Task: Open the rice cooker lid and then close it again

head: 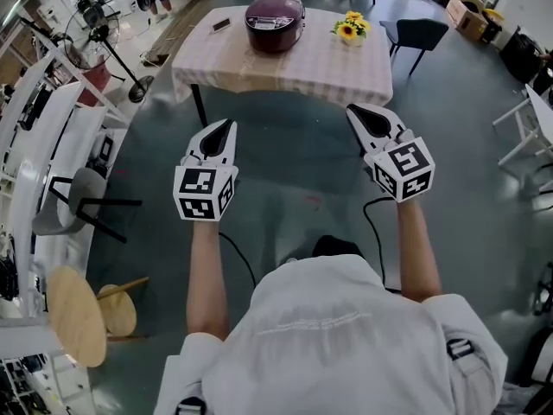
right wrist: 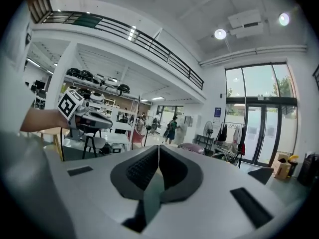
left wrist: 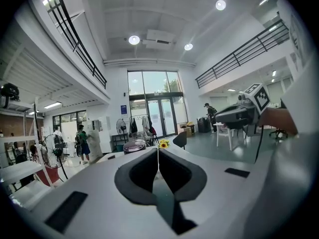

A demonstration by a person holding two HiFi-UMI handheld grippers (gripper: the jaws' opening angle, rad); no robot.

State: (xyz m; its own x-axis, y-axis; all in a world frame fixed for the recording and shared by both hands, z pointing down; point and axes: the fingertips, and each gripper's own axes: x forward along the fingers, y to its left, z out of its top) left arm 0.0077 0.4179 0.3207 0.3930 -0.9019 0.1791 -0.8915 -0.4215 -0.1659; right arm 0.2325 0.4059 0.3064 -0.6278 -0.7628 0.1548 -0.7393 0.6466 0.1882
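Observation:
A dark purple rice cooker (head: 275,21) with its lid down stands on a table (head: 285,67) with a checked cloth, far ahead in the head view. It shows small beyond the jaw tips in the left gripper view as the rice cooker (left wrist: 133,147) and in the right gripper view as the rice cooker (right wrist: 191,147). My left gripper (head: 226,126) and right gripper (head: 352,111) are held over the floor, well short of the table. Both are shut with nothing between the jaws. Each appears in the other's view: the right gripper (left wrist: 227,115) and the left gripper (right wrist: 102,124).
A pot of yellow flowers (head: 351,28) and a small dark object (head: 221,24) share the table. A dark chair (head: 418,33) stands at its far right. A standing fan (head: 102,37), white shelving (head: 34,137), a grey chair (head: 73,204) and wooden stools (head: 86,314) line the left.

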